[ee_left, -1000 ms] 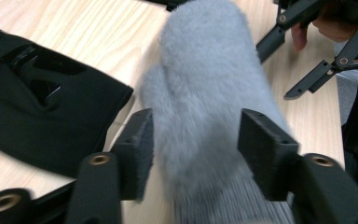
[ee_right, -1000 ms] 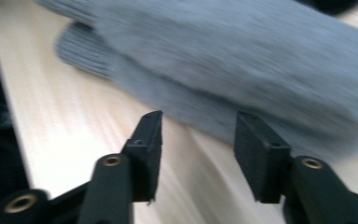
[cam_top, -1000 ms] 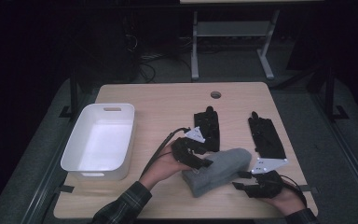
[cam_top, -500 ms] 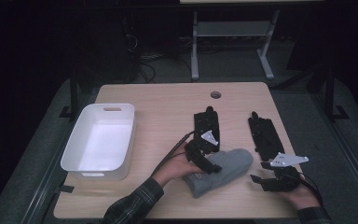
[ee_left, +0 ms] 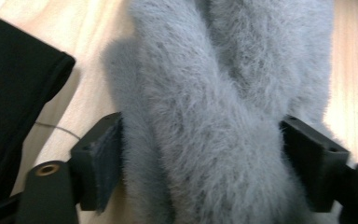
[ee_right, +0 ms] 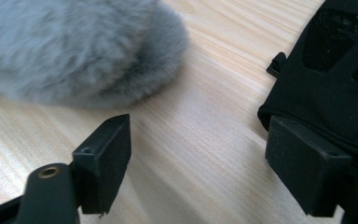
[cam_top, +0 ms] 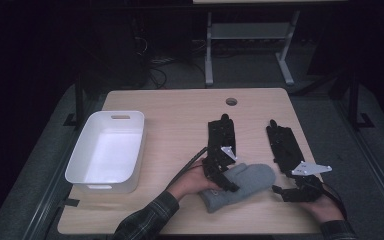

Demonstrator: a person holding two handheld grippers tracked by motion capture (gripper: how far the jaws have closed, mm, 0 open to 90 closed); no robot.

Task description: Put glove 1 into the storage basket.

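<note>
Hidden: the mitten's (cam_top: 237, 186) cuff end at 7 o'clock lies under the left gripper (cam_top: 220, 172) and hand; the person is cut off at the bottom edge, sleeves alone in frame.
Hard to make out: the room past the desk is dark; a metal stand (cam_top: 250, 45) and cables on the floor at 12 o'clock are faint.
Mitten: grey, fluffy, lying flat at 5 o'clock on the desk (cam_top: 180, 115), rounded tip toward 2 o'clock.
Left fingers: spread wide and just been opening, one on each side of the mitten's fur (ee_left: 223, 116); whether they press it is unclear.
Right gripper (cam_top: 300, 190): at 4 o'clock, just right of the mitten's tip.
Right fingers: spread, just been opening, bare wood between them; the right one (ee_right: 307, 172) sits at the edge of a black glove (ee_right: 335, 79).
Black gloves: two, flat at 3 o'clock, one (cam_top: 222, 136) above the mitten, the other (cam_top: 282, 145) further right.
Bin (cam_top: 75, 167): white, at 9 o'clock.
Desk: pale wood, round hole (cam_top: 231, 101) at 1 o'clock.
</note>
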